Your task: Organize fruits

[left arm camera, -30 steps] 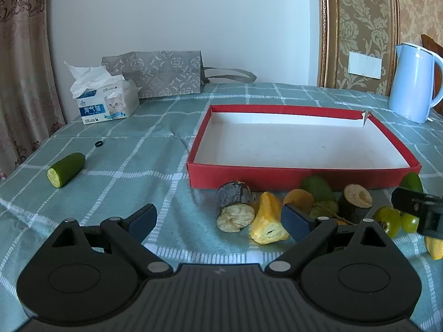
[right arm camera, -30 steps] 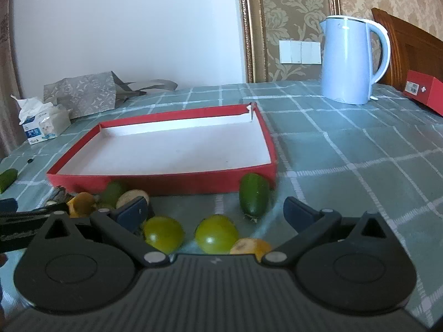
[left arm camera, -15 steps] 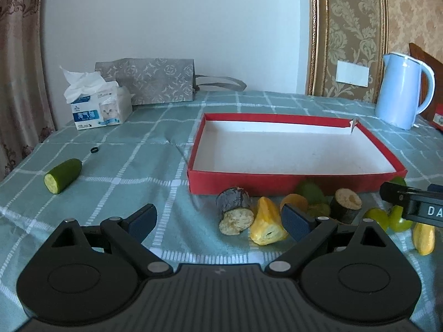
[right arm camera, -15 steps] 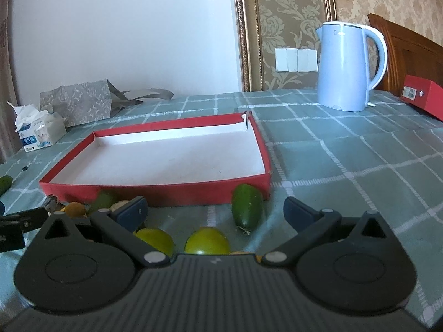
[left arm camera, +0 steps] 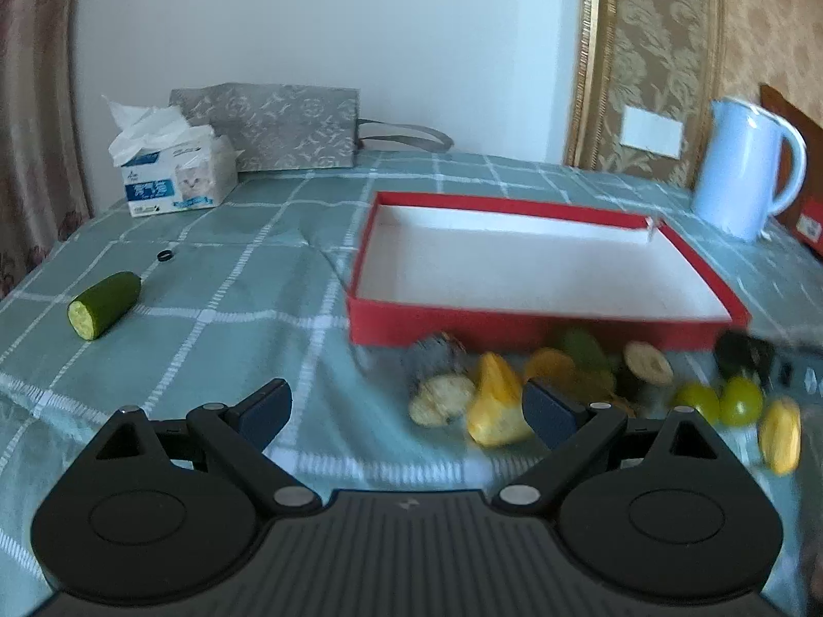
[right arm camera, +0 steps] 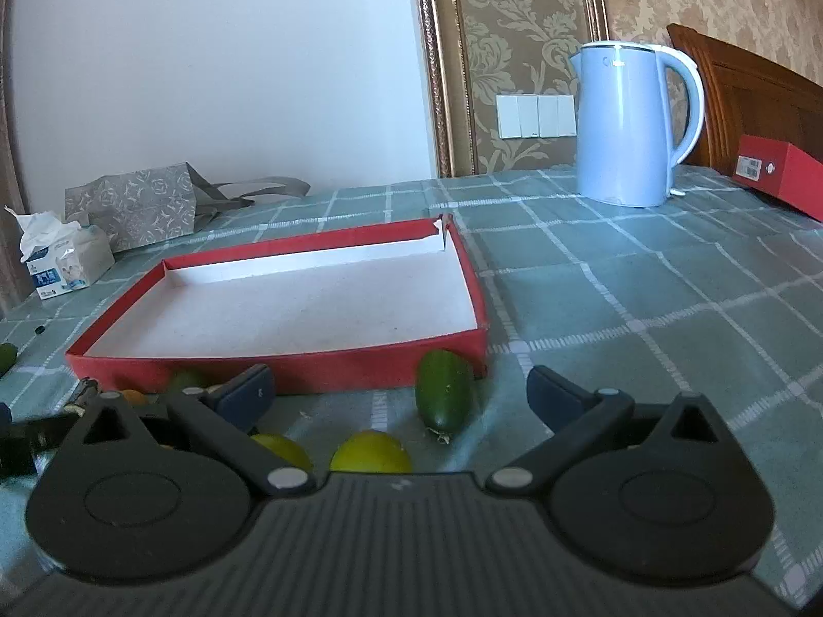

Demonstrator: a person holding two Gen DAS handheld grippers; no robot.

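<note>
A shallow red box (left arm camera: 545, 321) with a white inside stands empty on the checked green cloth; it also shows in the right wrist view (right arm camera: 288, 370). Fruit pieces lie along its near side: a dark banana stub (left arm camera: 440, 378), a yellow piece (left arm camera: 496, 406), an orange piece (left arm camera: 550, 362), two green round fruits (left arm camera: 720, 401). A cut cucumber (left arm camera: 103, 303) lies far left. My left gripper (left arm camera: 406, 409) is open and empty. My right gripper (right arm camera: 398, 393) is open and empty, above a green cucumber end (right arm camera: 445, 396) and two yellow-green fruits (right arm camera: 370, 455).
A tissue box (left arm camera: 175, 175) and a grey bag (left arm camera: 278, 126) stand at the back left. A blue kettle (right arm camera: 632, 123) stands at the back right, with a red carton (right arm camera: 782, 175) beside it. A small black ring (left arm camera: 165, 256) lies near the cucumber.
Both grippers have pulled back and risen a little; the fruit sits lower and farther in both views. Both stay open. The fruit has not moved.
</note>
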